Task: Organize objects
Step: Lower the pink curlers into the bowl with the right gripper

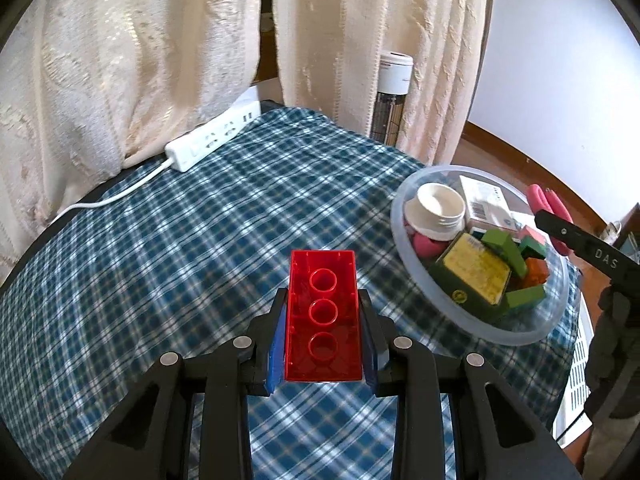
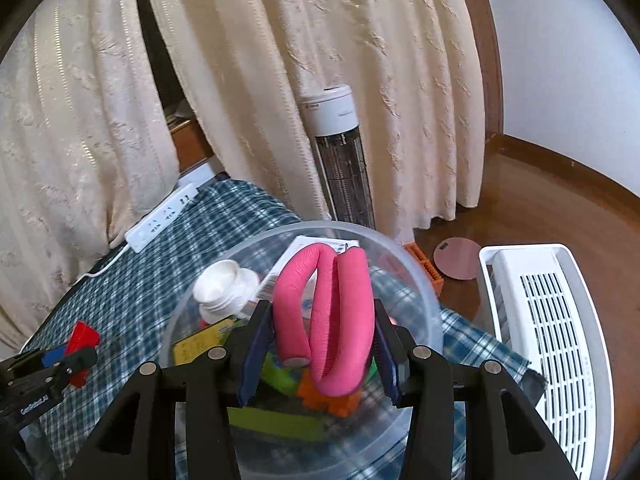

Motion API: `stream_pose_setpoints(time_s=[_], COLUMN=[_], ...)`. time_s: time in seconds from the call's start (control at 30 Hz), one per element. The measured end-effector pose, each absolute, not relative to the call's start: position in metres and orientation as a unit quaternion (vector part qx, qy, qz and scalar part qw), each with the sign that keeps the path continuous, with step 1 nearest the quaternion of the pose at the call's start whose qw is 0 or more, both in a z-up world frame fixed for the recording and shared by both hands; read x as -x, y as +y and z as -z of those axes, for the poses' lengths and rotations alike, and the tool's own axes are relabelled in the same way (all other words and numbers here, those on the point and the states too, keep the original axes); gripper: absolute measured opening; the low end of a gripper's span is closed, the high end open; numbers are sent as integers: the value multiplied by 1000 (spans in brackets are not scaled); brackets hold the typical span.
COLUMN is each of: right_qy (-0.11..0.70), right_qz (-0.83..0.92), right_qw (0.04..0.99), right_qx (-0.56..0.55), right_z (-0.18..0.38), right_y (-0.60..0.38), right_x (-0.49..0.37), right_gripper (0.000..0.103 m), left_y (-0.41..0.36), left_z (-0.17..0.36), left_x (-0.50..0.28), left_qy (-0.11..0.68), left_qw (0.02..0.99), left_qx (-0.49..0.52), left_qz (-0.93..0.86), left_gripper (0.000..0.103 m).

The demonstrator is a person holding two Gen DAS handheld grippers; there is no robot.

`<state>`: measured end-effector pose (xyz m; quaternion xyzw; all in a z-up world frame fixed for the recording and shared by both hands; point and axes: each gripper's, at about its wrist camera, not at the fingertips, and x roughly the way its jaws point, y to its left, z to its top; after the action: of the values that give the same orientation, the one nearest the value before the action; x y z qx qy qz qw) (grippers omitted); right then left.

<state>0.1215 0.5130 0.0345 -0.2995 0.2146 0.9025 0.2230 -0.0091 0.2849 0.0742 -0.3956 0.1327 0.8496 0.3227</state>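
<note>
Left hand-held gripper [image 1: 323,332] grasps red brick [image 1: 323,316] over counter, left of bowl [image 1: 404,248]. Right hand-held gripper [image 2: 316,344] clenches pink roller [image 2: 328,312] above bowl. Release only when low, centred.

The checked tablecloth [image 1: 180,260] lies bare and passable from the power strip [image 1: 212,140] to the bowl [image 1: 476,326]. The bowl looks nearly full; curtains [image 1: 140,60] close the far edge.

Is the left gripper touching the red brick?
Touching: the left wrist view shows the left gripper with both blue pads pressed against the red brick's sides.
</note>
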Motion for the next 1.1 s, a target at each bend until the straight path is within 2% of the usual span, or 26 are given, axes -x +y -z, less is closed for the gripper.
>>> stream_pose_setpoints(time_s=[0.93,1.03,1.1], right_qy=[223,212,211], right_qz=[-900,-903,-905], right_qw=[199,204,203], right_qx=[315,312,309], right_z=[-19,-21,-22], right_y=[533,531,532], right_x=[-111,-112,-113], right_gripper=[51,53,57], left_y=[355,363,367], left_z=[-74,-74,-74], left_x=[8,6,4], left_qy=[146,148,149], left_qw=[369,376,380], left_qx=[399,399,400], left_qz=[-827,-823,-821], left_gripper=[32,32,32])
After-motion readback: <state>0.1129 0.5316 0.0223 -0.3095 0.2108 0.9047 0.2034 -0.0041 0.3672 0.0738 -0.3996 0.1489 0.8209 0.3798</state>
